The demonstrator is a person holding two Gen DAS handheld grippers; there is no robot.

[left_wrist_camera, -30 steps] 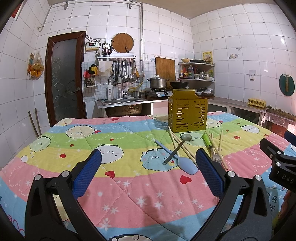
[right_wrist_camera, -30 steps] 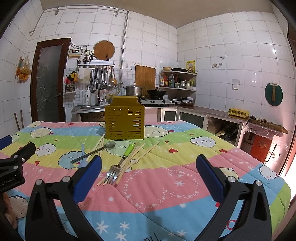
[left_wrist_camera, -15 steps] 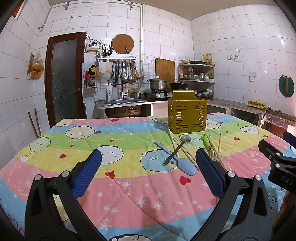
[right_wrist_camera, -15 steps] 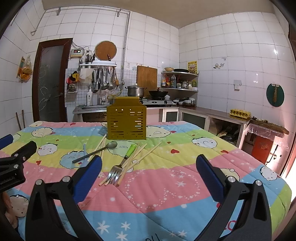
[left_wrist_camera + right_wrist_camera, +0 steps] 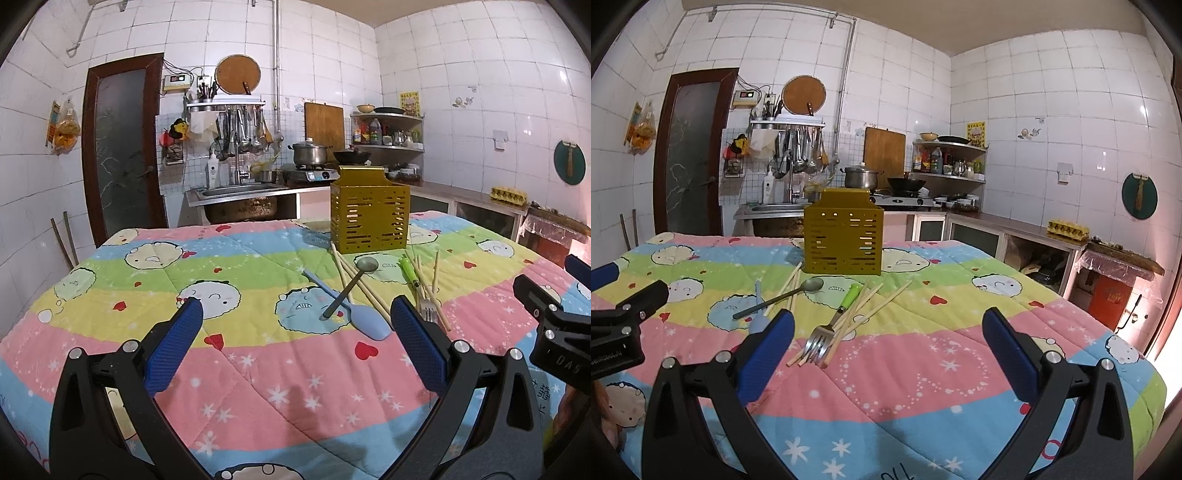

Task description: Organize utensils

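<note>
While I hold both tools above the quilted tabletop (image 5: 258, 373), this is what shows:
Left hand-held gripper (image 5: 295, 343): my blue ribbed pads spread wide, nothing between them.
Right hand-held gripper (image 5: 888, 349): likewise wide apart and empty.
Holder (image 5: 844, 236): boxy yellow caddy with slotted walls, upright at the far middle.
Metal spoon (image 5: 351, 286): smooth steel, lying across the flat blue spatula (image 5: 351, 306).
Fork (image 5: 833, 325): green handle, steel tines toward me, among the pale wooden chopsticks (image 5: 879, 304).
Hidden: the holder's inside; my left pad covers part of the fork in the left view.
</note>
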